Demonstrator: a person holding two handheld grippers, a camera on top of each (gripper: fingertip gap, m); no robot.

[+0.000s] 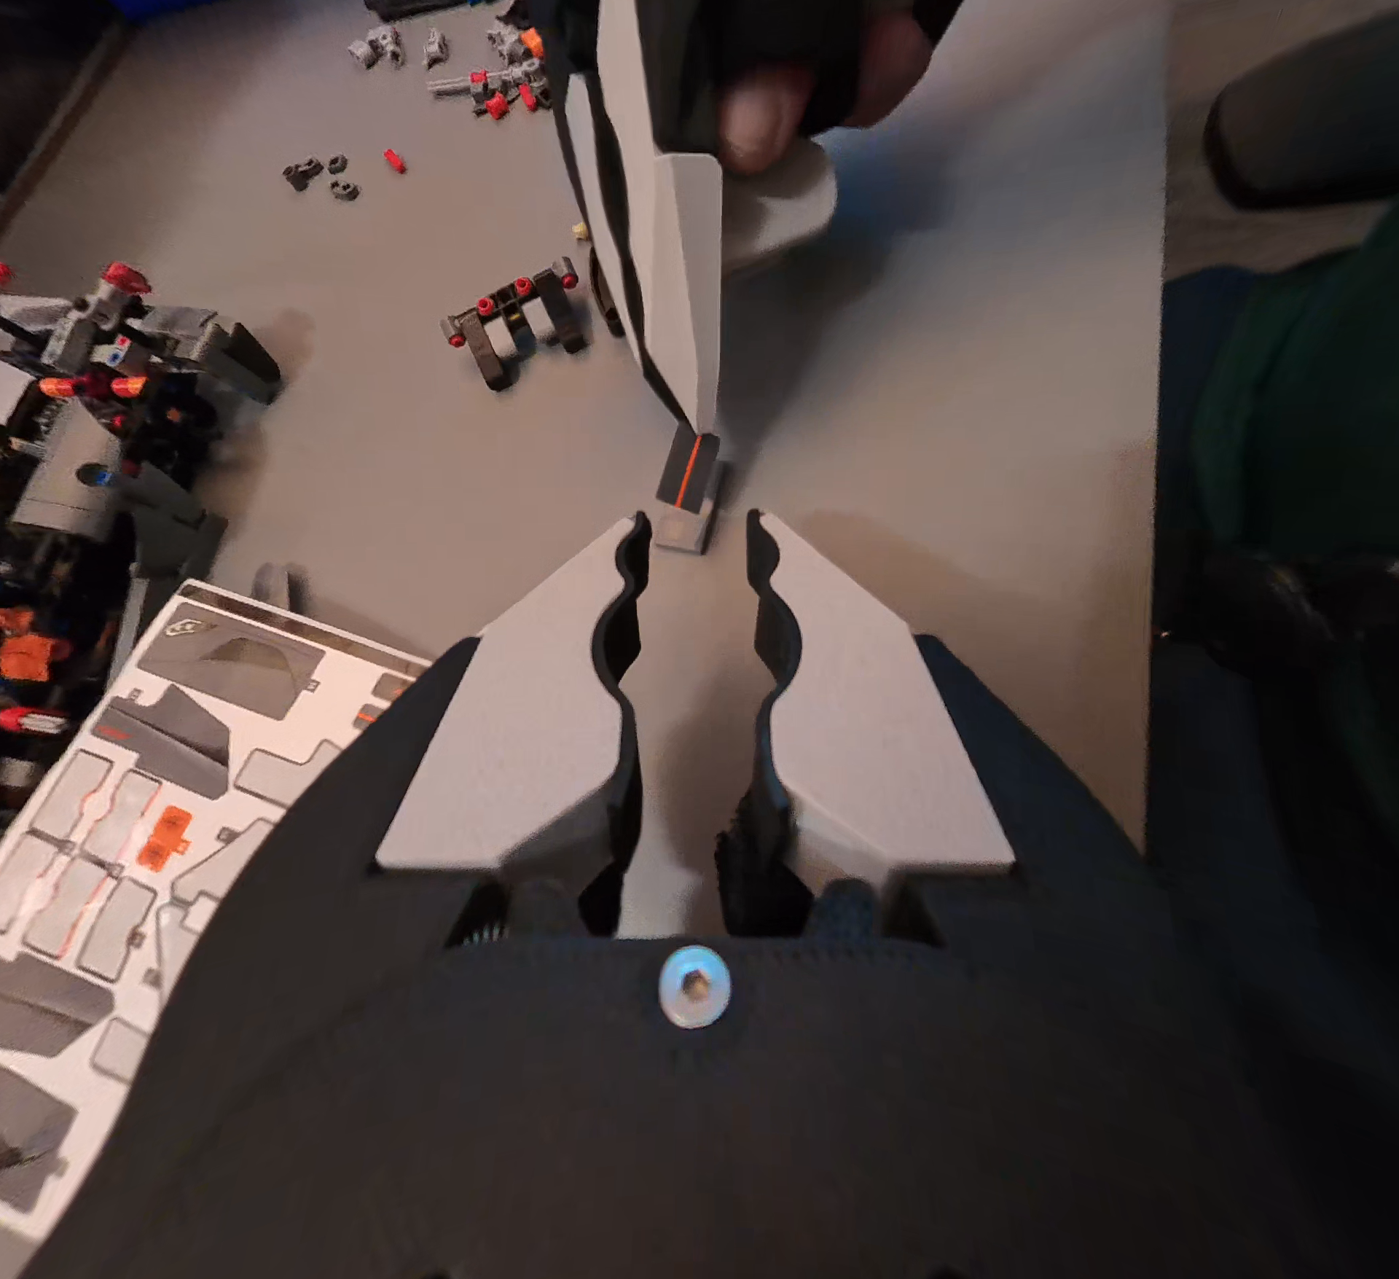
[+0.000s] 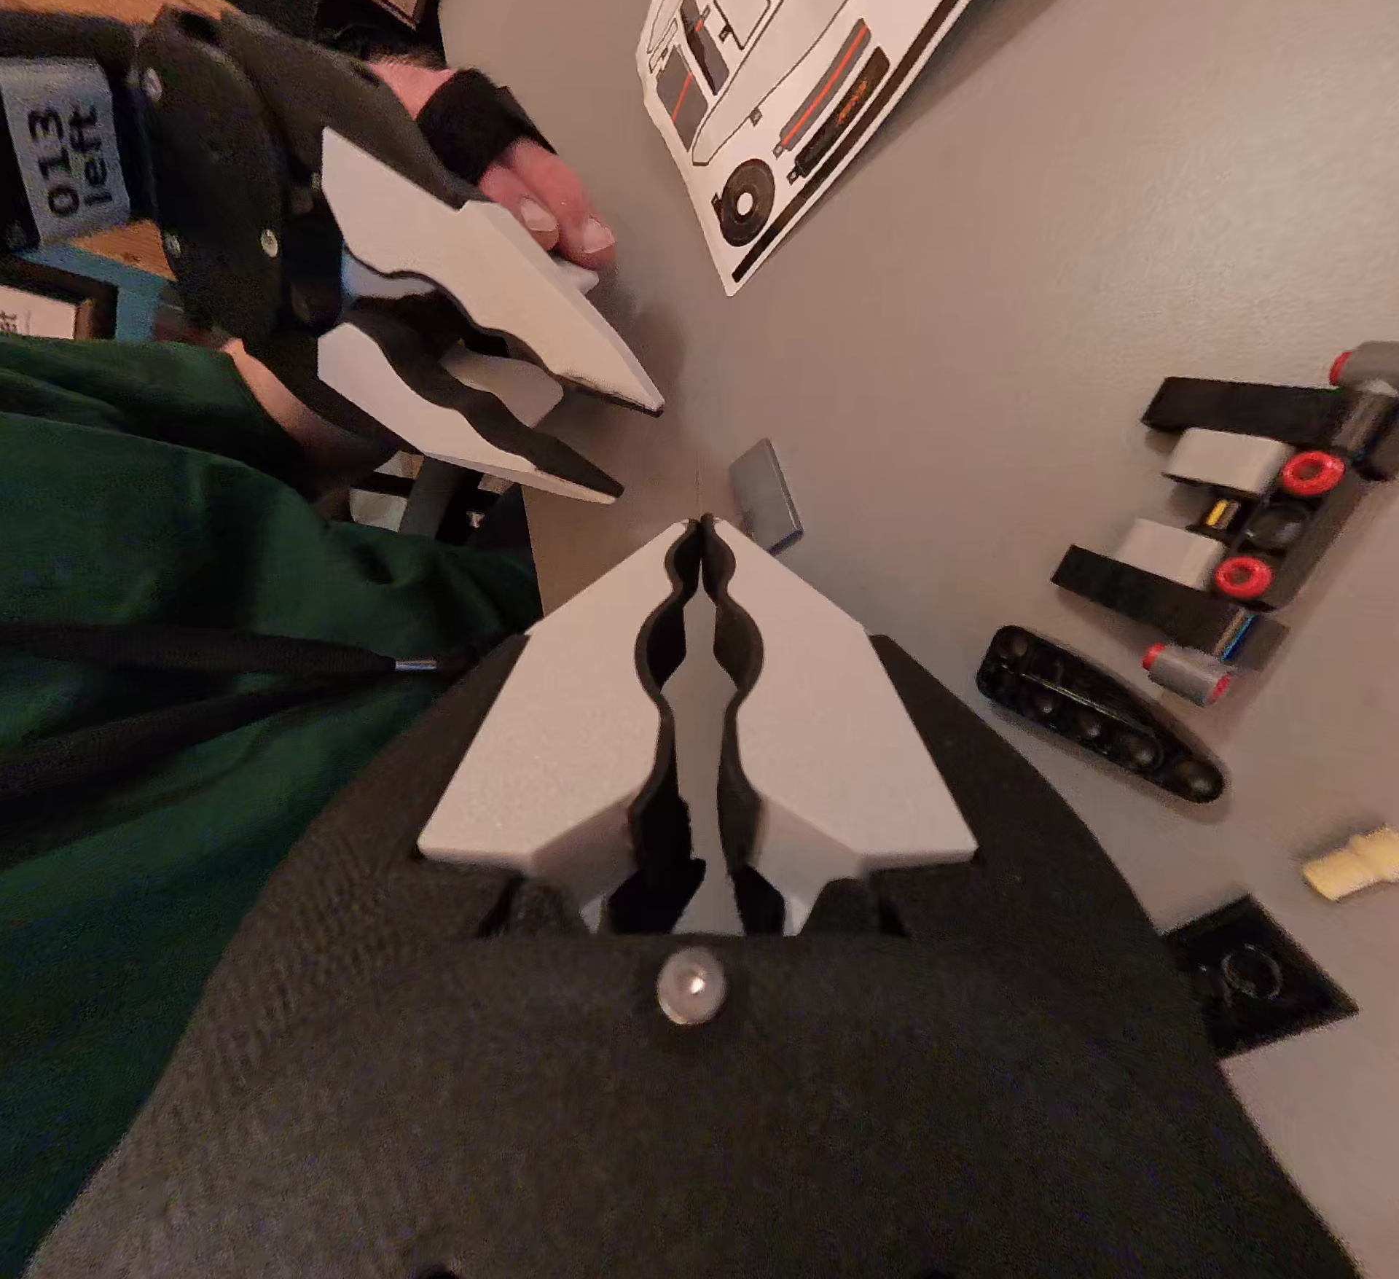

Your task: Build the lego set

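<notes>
My right gripper (image 1: 700, 429) comes down from above in the left wrist view. It is shut on a small dark sticker with an orange stripe (image 1: 687, 470) and holds it by its top edge. The sticker's lower end hangs over a small flat grey tile (image 1: 685, 532) on the grey table (image 1: 908, 485). My left gripper (image 1: 696, 519) is open and empty, with the tile just ahead of its fingertips. In the right wrist view my right gripper (image 2: 700, 522) has its tips together beside the tile (image 2: 764, 497). The left gripper (image 2: 640, 448) is open, to the tile's left.
A white sticker sheet (image 1: 113, 826) (image 2: 795, 31) lies near the tile. A partly built model (image 1: 98, 410) stands at the left. A black and grey sub-assembly with red pins (image 1: 515, 319) (image 2: 1241, 523), a black curved panel (image 2: 1098, 713), a tan piece (image 2: 1355, 864) and loose parts (image 1: 484, 69) lie around. The table edge (image 1: 1154, 561) is close on the right. Both grippers' tips are close together, under 4 cm apart. The tan piece (image 2: 1355, 864) is about 12 cm from my right fingertips.
</notes>
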